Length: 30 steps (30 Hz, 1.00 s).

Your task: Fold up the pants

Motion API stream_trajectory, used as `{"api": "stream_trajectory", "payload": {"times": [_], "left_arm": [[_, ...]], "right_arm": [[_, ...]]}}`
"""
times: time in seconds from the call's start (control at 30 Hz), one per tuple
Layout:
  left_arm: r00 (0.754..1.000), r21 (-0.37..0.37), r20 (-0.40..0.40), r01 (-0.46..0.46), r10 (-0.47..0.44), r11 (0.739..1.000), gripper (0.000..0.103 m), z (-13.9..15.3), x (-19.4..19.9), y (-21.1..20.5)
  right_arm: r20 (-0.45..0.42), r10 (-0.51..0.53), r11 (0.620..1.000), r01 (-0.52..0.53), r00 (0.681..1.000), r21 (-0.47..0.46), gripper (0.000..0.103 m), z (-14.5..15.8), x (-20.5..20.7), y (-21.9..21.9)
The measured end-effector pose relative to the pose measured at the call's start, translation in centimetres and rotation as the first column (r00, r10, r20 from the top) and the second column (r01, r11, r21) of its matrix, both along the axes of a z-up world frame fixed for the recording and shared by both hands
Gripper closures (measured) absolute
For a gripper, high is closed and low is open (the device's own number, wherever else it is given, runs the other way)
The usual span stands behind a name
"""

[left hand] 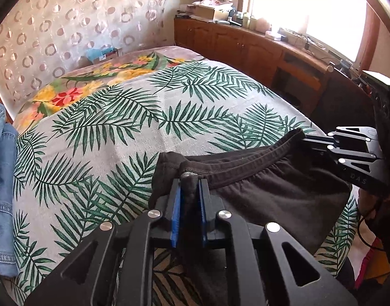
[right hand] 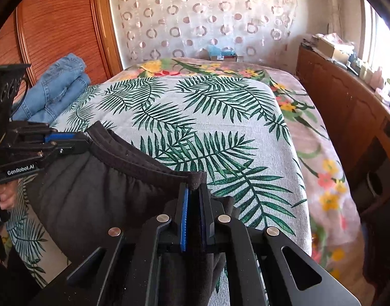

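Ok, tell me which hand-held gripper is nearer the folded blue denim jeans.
Left. The left hand-held gripper clamps the black pants beside the folded blue denim jeans; the right hand-held gripper grips further away.

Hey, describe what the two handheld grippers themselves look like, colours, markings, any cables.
Both are matte black with silver round pivot pins and triangular cut-outs. The left gripper and right gripper have blue ribbed pads. White lettering reads GenRobot.AI on the left one's side, seen from the right wrist. Thin black cables trail near each.
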<state>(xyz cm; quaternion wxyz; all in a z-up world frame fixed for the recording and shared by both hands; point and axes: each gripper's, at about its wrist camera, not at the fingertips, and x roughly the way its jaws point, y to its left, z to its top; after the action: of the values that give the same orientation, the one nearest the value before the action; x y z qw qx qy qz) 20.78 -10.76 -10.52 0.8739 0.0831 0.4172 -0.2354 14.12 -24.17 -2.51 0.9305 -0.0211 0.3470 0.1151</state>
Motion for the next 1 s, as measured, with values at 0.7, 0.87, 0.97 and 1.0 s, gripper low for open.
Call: {"api": "stream_trajectory", "payload": {"times": [0.7,0.87,0.97,1.0], "left_arm": [[0.999,0.063,0.027,-0.030,0.029,0.998,0.024,-0.2,-4.0,0.0],[0.999,0.072,-0.001,-0.046,0.047,0.996,0.024,-1.7,-4.2,1.0],[0.999,0.042,-0.005,-0.048,0.048,0.998,0.024,-2.0,-4.3,1.4],[0.999,0.041,-0.005,-0.049,0.049,0.998,0.024,-2.0,-4.3,1.4]], "right_arm": [[0.015,0.005,0.999,-0.005,1.000,0.051,0.066,-0.5,-4.8,0.1],[-0.008,-0.016,1.000,0.016,1.000,-0.022,0.066,-1.9,-4.7,0.2],[0.008,-0.019,0.998,0.019,1.000,-0.066,0.066,-1.9,-4.8,0.3],[0.007,-0.020,0.998,0.021,1.000,-0.064,0.066,-1.7,-4.7,0.5]]}}
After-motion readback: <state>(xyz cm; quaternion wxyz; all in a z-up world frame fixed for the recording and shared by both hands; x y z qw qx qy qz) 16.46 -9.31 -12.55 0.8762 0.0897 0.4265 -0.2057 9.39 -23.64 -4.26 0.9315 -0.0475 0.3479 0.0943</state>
